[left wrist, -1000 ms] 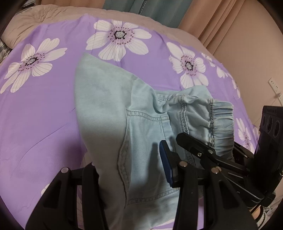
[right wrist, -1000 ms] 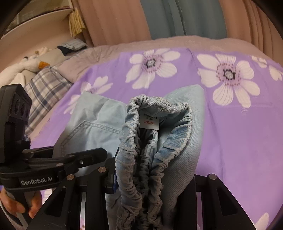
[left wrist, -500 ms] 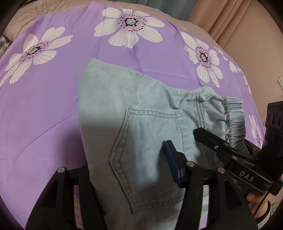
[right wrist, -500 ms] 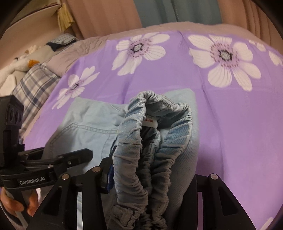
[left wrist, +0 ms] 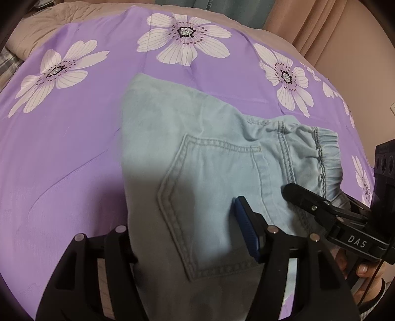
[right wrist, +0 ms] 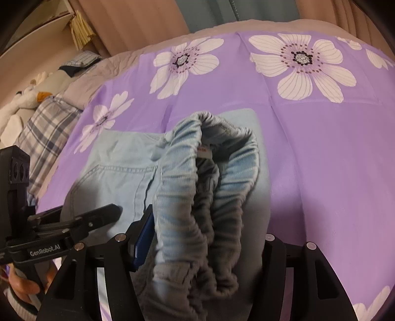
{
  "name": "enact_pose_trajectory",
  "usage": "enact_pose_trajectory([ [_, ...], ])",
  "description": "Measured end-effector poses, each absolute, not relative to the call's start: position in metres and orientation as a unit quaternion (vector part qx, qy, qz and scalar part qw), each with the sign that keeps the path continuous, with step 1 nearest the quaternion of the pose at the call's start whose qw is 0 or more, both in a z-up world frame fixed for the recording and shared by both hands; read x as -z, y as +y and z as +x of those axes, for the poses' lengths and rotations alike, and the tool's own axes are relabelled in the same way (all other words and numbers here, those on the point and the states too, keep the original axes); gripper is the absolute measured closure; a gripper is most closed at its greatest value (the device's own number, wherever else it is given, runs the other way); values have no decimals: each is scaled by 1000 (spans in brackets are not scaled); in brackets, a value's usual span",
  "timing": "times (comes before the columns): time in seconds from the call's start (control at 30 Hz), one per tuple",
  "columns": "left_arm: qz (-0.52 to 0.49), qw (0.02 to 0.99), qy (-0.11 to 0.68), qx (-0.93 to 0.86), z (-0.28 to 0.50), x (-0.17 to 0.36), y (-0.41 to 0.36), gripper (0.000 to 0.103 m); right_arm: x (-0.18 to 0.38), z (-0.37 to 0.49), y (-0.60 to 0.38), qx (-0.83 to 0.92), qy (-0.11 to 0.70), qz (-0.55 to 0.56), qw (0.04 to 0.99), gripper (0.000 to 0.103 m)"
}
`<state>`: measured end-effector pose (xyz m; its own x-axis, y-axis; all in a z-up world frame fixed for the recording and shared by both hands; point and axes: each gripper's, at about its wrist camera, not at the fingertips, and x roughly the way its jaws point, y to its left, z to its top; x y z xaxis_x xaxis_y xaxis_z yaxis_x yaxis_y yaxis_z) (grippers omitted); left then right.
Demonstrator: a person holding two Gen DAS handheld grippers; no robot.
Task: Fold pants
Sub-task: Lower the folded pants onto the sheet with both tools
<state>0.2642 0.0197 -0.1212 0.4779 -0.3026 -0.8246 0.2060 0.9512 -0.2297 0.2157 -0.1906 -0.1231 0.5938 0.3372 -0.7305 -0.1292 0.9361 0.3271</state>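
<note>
Light blue denim pants (left wrist: 197, 138) lie folded on the purple flowered bedsheet (left wrist: 61, 158), back pocket (left wrist: 209, 187) up. My left gripper (left wrist: 182, 222) straddles the pocket end; its jaws are opening and the blue pad (left wrist: 246, 232) stands off the cloth. In the right wrist view the gathered elastic waistband (right wrist: 182, 177) with its white label (right wrist: 205, 153) slumps between the fingers of my right gripper (right wrist: 209, 227), whose jaws are opening too. Each gripper shows in the other's view: right gripper (left wrist: 308, 200), left gripper (right wrist: 84, 217).
A plaid blanket (right wrist: 47, 128) and a white stuffed toy (right wrist: 22, 101) lie at the bed's left side. Beige and teal curtains (right wrist: 138, 22) hang behind the bed. A person's hand (left wrist: 363, 269) holds the right gripper's handle. Bare sheet extends beyond the pants.
Both grippers' fingers have spread apart. The pants have sunk from a raised drape to lie flat on the sheet, and the waistband has slumped lower between the right fingers.
</note>
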Motion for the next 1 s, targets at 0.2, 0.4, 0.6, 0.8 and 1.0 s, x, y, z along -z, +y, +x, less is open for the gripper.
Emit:
enact_pose_trajectory([
  [0.2,-47,859,489,145,251,121,22,38,123,207,-187,-126,433,99,887,40],
  [0.4,-46,859,490,138,239,119,25,38,122,196,-190,-124,437,97,885,38],
  [0.6,-46,861,490,130,226,116,30,38,121,186,-195,-118,440,101,885,36],
  [0.8,-51,861,490,128,215,114,34,38,119,173,-199,-112,441,110,884,35],
  [1.0,-42,862,490,122,210,115,31,38,119,165,-198,-105,441,111,885,35],
])
